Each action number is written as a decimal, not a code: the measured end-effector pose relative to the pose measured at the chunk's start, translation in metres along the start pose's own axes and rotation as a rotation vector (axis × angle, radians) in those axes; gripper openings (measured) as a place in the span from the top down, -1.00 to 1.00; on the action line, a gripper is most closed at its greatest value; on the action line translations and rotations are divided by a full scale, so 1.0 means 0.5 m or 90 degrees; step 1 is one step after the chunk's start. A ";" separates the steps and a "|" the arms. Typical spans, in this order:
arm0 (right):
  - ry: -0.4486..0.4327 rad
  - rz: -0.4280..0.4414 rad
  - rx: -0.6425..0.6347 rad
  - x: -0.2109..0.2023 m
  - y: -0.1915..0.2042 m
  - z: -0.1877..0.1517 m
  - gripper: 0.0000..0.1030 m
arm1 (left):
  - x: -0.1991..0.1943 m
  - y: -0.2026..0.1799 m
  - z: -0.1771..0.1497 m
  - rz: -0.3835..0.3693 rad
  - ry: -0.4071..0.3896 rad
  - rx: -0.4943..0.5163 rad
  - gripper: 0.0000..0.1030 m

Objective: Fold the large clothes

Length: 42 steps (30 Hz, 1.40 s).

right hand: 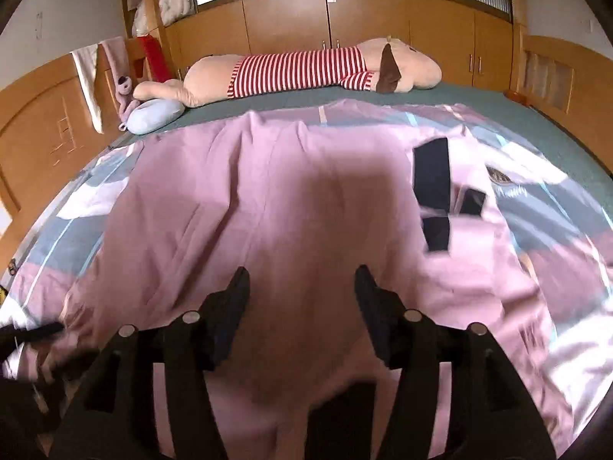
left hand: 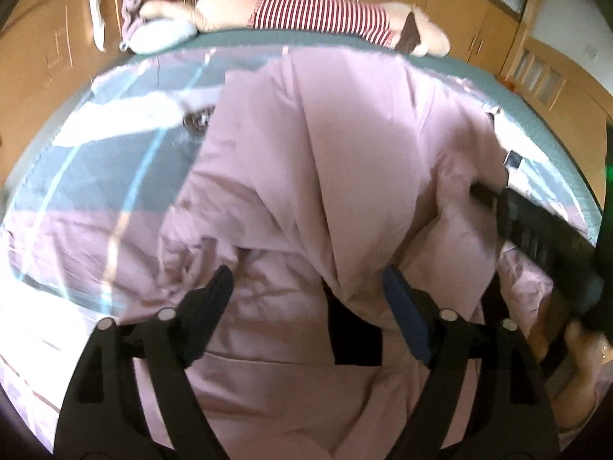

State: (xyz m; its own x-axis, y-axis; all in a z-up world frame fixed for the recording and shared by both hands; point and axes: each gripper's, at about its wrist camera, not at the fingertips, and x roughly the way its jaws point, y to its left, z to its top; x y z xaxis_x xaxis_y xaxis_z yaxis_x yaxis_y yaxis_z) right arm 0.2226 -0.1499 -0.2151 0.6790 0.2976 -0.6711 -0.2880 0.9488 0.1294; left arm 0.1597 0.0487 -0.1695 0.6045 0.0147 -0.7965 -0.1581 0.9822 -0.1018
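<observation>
Sunlit bed [right hand: 498, 107] beneath wooden cabinets [right hand: 287, 27]

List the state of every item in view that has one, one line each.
pink garment: spread on the bed, partly folded, creased.
left gripper: open, over the garment, gripping nothing.
right gripper: open, over the garment, gripping nothing.
patterned bedspread: lying flat under the garment.
plush dog: lying on its side at the far edge of the bed.
cabinet doors: closed.
</observation>
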 end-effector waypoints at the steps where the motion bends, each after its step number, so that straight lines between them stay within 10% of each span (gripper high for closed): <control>1: 0.029 -0.010 -0.023 0.012 0.010 -0.010 -0.13 | 0.000 0.002 0.000 0.002 0.002 0.000 -0.65; 7: 0.074 -0.072 -0.122 0.064 0.062 -0.042 -0.15 | 0.094 0.013 -0.023 -0.015 0.085 -0.033 -0.70; 19: 0.112 -0.051 -0.077 0.040 0.019 -0.067 -0.25 | 0.109 -0.003 -0.024 -0.007 0.089 -0.013 -0.79; 24: 0.006 0.026 -0.026 -0.059 0.000 -0.088 -0.25 | 0.054 -0.002 -0.023 -0.010 0.048 -0.028 -0.76; 32: 0.107 0.022 0.005 0.007 -0.021 -0.119 -0.44 | 0.113 0.004 -0.030 -0.024 0.086 -0.035 -0.76; 37: 0.039 0.016 0.033 -0.102 -0.051 -0.138 -0.44 | 0.078 0.015 -0.011 -0.026 0.056 -0.039 -0.76; 42: 0.142 -0.006 -0.034 -0.116 -0.069 -0.213 -0.54 | 0.059 0.003 -0.042 -0.026 0.072 -0.012 -0.78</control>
State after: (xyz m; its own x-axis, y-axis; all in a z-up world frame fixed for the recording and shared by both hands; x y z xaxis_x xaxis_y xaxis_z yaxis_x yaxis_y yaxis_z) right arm 0.1210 -0.2110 -0.2585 0.5167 0.2526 -0.8180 -0.3225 0.9425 0.0873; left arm 0.1610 0.0469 -0.2055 0.5194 -0.0469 -0.8532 -0.1501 0.9779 -0.1452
